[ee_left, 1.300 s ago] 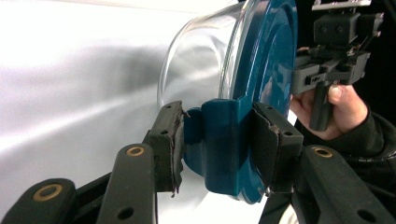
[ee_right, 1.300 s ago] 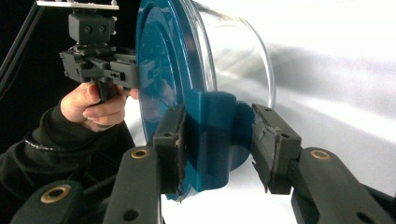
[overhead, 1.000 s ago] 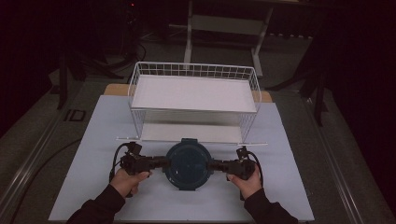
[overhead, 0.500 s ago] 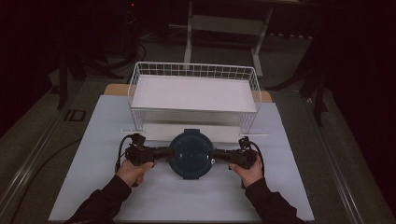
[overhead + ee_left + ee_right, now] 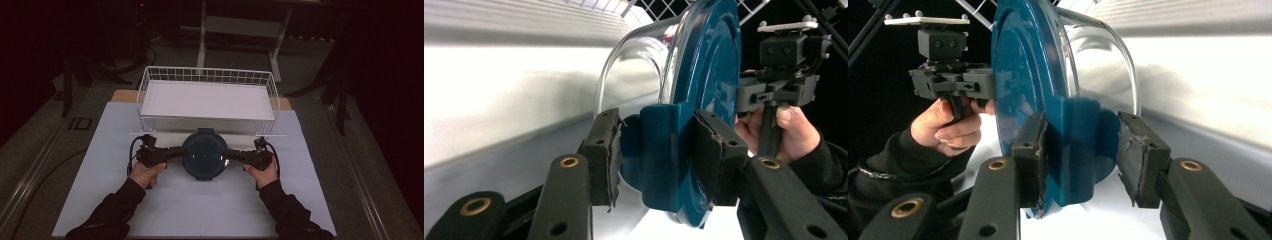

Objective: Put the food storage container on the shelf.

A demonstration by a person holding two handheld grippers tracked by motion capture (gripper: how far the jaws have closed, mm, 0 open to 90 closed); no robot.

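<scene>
Left gripper (image 5: 656, 152): closed on the left clip tab (image 5: 659, 150) of the lidded container, both pads pressed against the tab's 2 faces; the person's left hand (image 5: 145, 172) holds it from below in the high view.

Right gripper (image 5: 1080, 155): around the opposite clip tab (image 5: 1075, 150); the pad on the lid side touches, while the pad on the bowl side appears to stand slightly off (so I judge it closing or loosely closed, not firmly clamped). The right hand (image 5: 262, 172) grips it.

Container (image 5: 205, 154): a clear glass bowl (image 5: 634, 65) under a round dark-teal snap lid (image 5: 709, 75), held between the 2 grippers, just beyond both sets of jaws and level with them, above the white mat (image 5: 200, 200).

Handling: probably heavy for its size, rigid and breakable; the glass wall is smooth and would slip, so the plastic tabs are the sensible hold. The tabs may hinge, so squeeze evenly and keep both sides level (a tilt could unclip 1).

Beyond the container: a white wire basket (image 5: 145, 82) sits just past the grippers' far side, with a flat white liner (image 5: 207, 97) inside.

Farther off: dark floor and a table frame (image 5: 240, 25).
</scene>
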